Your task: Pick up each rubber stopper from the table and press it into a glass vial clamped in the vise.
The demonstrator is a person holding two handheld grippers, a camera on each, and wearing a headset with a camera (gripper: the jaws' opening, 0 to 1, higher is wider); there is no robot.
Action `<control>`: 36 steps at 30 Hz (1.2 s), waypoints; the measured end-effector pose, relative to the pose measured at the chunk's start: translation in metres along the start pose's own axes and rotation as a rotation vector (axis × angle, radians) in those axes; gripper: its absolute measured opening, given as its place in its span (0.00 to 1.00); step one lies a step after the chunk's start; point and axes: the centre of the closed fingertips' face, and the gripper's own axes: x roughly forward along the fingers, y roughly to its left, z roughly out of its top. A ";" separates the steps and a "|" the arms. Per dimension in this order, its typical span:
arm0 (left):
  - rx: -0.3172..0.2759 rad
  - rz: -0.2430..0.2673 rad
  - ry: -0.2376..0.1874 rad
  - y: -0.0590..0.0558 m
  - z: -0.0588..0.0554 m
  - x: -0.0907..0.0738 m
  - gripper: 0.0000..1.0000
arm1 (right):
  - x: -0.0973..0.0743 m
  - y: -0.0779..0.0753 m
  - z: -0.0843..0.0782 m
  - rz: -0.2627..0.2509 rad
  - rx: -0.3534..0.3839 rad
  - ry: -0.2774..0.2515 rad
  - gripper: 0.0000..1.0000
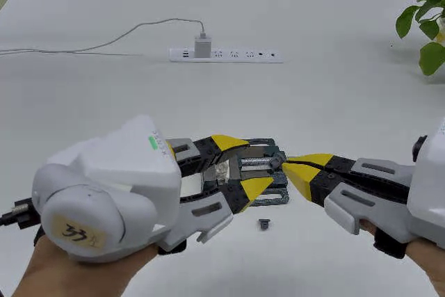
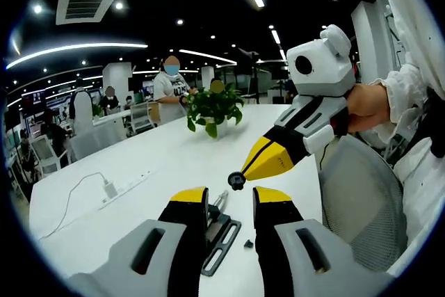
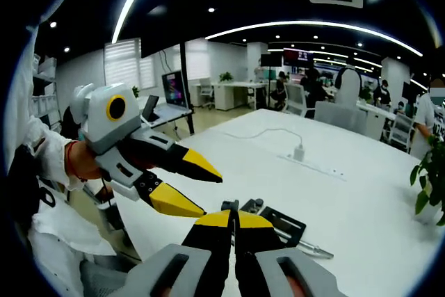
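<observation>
A small dark vise [image 1: 267, 197] stands on the white table [image 1: 313, 102], and a clear glass vial [image 1: 222, 170] is clamped in it. My left gripper [image 1: 243, 165] is open, its yellow-tipped jaws on either side of the vise. From the right, my right gripper [image 1: 286, 163] reaches the vise's right end, shut on a dark rubber stopper [image 2: 237, 181] at its tips. A second stopper [image 1: 264, 225] lies loose on the table in front of the vise. In the right gripper view the shut right gripper [image 3: 234, 215] points at the vise [image 3: 281, 224], with the left gripper [image 3: 205, 194] open beside it.
A white power strip [image 1: 226, 54] with a plugged charger and its trailing cable lies at the back of the table. A potted plant [image 1: 425, 26] stands at the far right. A mesh chair [image 2: 361, 199] is beside the table; people stand far behind.
</observation>
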 end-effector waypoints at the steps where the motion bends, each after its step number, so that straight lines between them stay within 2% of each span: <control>1: 0.002 0.002 -0.001 0.000 0.000 0.000 0.21 | 0.000 0.001 0.002 0.000 0.003 -0.005 0.00; 7: -0.019 -0.001 -0.032 0.000 0.008 -0.001 0.14 | 0.000 0.004 0.008 0.009 0.007 -0.019 0.00; 16: -0.027 -0.011 -0.036 -0.001 0.010 0.000 0.08 | -0.001 0.008 0.013 0.024 0.038 -0.041 0.00; 28: -0.035 -0.015 -0.050 -0.002 0.013 0.000 0.04 | -0.001 0.010 0.016 0.029 0.054 -0.053 0.00; 36: -0.078 -0.020 -0.066 -0.001 0.016 -0.001 0.04 | -0.002 0.010 0.018 0.035 0.062 -0.062 0.00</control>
